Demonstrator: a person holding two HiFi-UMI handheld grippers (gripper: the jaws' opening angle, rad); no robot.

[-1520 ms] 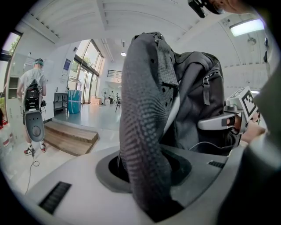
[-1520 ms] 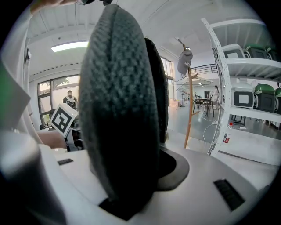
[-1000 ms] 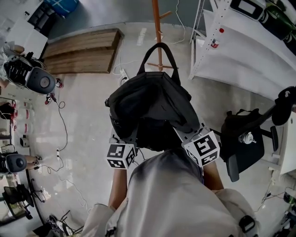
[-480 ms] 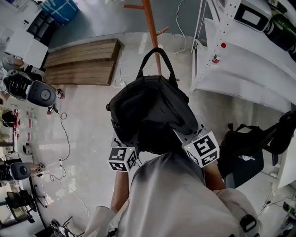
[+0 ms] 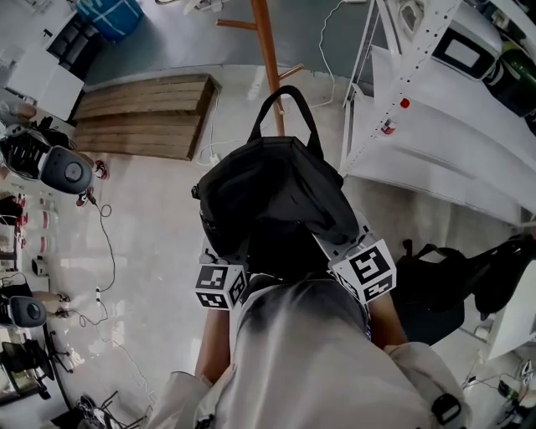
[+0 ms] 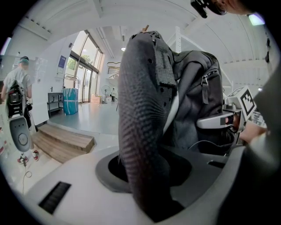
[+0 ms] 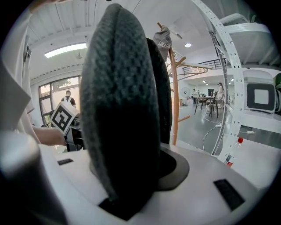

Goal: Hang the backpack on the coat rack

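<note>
While both grippers hold the backpack (image 5: 272,201) up at frame centre, I judge the carry is in hand, with the coat rack (image 5: 266,50) at upper centre; next, the top handle (image 5: 283,105) must loop over a peg (image 5: 237,24). My left gripper (image 6: 147,169) pinches one padded strap (image 6: 140,110), jaws fairly wide; my right gripper (image 7: 127,176) clamps the other strap (image 7: 118,101)

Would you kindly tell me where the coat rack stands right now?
In the head view the coat rack stands at top centre, just beyond the backpack, between the wooden platform on its left and the white shelving on its right.
</note>
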